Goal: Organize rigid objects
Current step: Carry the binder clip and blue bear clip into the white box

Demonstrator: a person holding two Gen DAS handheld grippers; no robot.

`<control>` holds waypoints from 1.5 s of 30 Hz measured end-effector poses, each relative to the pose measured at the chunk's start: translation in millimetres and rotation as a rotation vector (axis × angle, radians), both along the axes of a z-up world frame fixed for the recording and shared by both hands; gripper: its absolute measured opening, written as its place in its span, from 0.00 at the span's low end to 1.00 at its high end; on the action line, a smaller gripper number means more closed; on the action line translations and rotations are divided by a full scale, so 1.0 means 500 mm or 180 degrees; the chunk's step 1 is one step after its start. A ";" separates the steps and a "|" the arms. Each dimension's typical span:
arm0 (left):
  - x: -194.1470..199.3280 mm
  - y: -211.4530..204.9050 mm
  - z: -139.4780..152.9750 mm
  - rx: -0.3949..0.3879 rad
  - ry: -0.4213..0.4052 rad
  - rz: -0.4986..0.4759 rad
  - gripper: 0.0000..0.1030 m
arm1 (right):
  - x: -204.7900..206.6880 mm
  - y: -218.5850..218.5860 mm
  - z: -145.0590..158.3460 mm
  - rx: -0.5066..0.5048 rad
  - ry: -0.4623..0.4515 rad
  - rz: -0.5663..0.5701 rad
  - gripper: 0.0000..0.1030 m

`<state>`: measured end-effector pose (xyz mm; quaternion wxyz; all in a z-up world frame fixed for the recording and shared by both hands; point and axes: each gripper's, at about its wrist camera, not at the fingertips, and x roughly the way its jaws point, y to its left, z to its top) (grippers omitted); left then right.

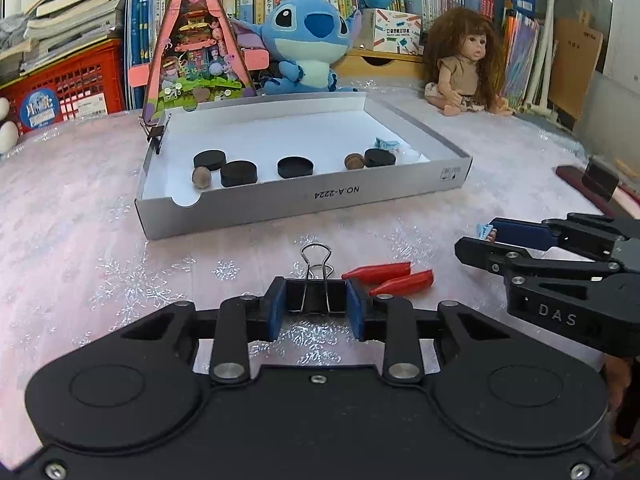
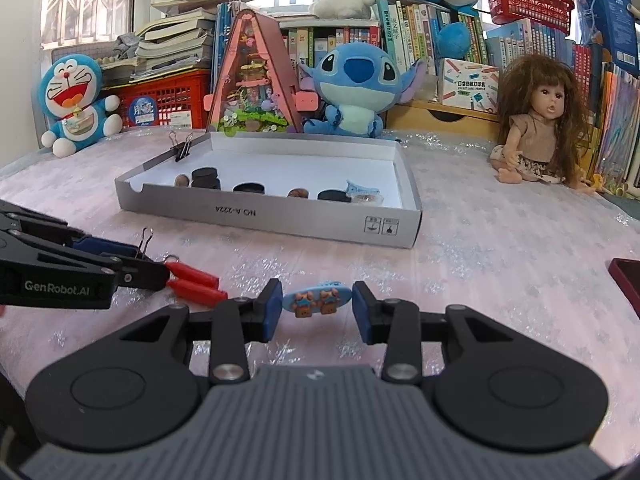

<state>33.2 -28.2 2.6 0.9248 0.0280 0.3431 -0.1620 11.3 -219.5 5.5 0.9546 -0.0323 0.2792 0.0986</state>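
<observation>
My left gripper (image 1: 316, 307) is shut on a black binder clip (image 1: 316, 294) with wire handles, low over the pink table. Red-handled pliers (image 1: 390, 277) lie just to its right. My right gripper (image 2: 317, 309) is open around a blue oval hair clip with two bears (image 2: 317, 301); its left pad touches the clip, the right pad stands slightly apart. The grey-and-white cardboard box (image 1: 320, 200) ahead holds several black discs (image 1: 295, 167), two brown nuts (image 1: 201, 177) and a blue clip (image 1: 386, 144). Another binder clip (image 2: 182, 150) is fastened on its left wall.
A Stitch plush (image 1: 306, 46), a triangular pink toy house (image 1: 196, 52), a doll (image 2: 538, 120) and a Doraemon plush (image 2: 76, 104) stand behind the box before bookshelves. A dark red object (image 2: 628, 280) lies at the table's right edge.
</observation>
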 end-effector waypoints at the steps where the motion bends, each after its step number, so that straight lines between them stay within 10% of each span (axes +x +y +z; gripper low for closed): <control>1: 0.002 0.002 0.005 -0.0018 -0.0006 -0.0002 0.29 | 0.002 -0.001 0.004 0.0011 -0.0013 -0.0010 0.42; 24: 0.243 0.020 0.121 -0.0289 -0.0037 0.0335 0.29 | 0.232 -0.030 0.112 0.0600 0.0165 -0.0284 0.42; 45: 0.425 -0.012 0.031 -0.0062 0.0365 0.0593 0.29 | 0.423 -0.003 0.048 0.0917 0.1000 -0.0418 0.42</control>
